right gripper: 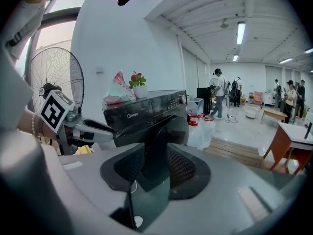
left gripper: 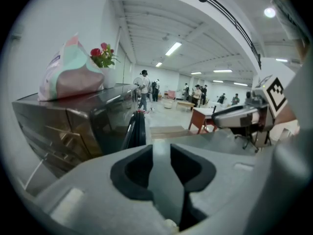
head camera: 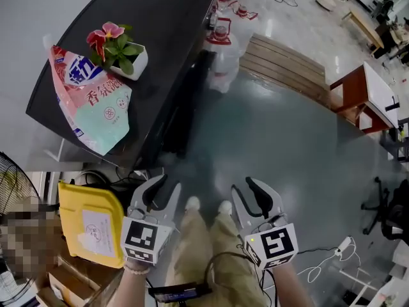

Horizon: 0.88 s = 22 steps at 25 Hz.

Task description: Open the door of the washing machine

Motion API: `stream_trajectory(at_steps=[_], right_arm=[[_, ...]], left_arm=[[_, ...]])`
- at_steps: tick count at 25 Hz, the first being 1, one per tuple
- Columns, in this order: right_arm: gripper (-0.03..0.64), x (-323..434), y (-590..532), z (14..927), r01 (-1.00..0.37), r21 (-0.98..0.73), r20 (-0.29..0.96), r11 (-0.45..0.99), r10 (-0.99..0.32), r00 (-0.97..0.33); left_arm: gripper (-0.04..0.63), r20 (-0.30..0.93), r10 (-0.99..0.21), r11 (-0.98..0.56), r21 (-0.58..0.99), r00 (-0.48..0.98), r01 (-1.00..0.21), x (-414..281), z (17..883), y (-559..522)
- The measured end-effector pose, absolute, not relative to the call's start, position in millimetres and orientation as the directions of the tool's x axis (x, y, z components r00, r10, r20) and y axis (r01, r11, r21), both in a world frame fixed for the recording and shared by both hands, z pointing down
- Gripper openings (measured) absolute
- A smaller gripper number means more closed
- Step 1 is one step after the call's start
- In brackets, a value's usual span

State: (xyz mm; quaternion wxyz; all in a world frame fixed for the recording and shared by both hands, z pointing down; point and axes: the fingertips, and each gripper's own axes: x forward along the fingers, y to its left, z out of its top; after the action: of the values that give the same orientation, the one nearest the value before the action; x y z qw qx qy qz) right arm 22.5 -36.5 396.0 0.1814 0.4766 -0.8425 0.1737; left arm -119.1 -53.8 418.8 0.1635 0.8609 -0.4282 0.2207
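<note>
The black washing machine (head camera: 147, 37) stands at the upper left of the head view, its front facing right. Its dark door (right gripper: 168, 126) looks swung out from the front, and the left gripper view shows the door (left gripper: 133, 131) edge-on. My left gripper (head camera: 165, 187) and right gripper (head camera: 246, 187) hang low in front of me, side by side over the grey floor and short of the machine. Both are open, with nothing between the jaws. In their own views, the left gripper (left gripper: 160, 153) and right gripper (right gripper: 155, 151) both point toward the machine.
A detergent bag (head camera: 89, 101) and a potted flower (head camera: 118, 50) sit on the machine top. A yellow box (head camera: 89, 222) and a fan (right gripper: 54, 75) stand left of me. A wooden pallet (head camera: 287, 66), a red-legged table (head camera: 367, 94), bottles (head camera: 220, 31) and several people (right gripper: 220, 92) are farther off.
</note>
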Motion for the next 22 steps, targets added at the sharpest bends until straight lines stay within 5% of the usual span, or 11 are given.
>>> stream_trajectory(at_steps=[22], right_arm=[[0.124, 55, -59, 478, -0.855, -0.158, 0.517, 0.495, -0.696, -0.498]], left_arm=[[0.112, 0.602, -0.671, -0.51, 0.048, 0.433, -0.859, -97, 533, -96]])
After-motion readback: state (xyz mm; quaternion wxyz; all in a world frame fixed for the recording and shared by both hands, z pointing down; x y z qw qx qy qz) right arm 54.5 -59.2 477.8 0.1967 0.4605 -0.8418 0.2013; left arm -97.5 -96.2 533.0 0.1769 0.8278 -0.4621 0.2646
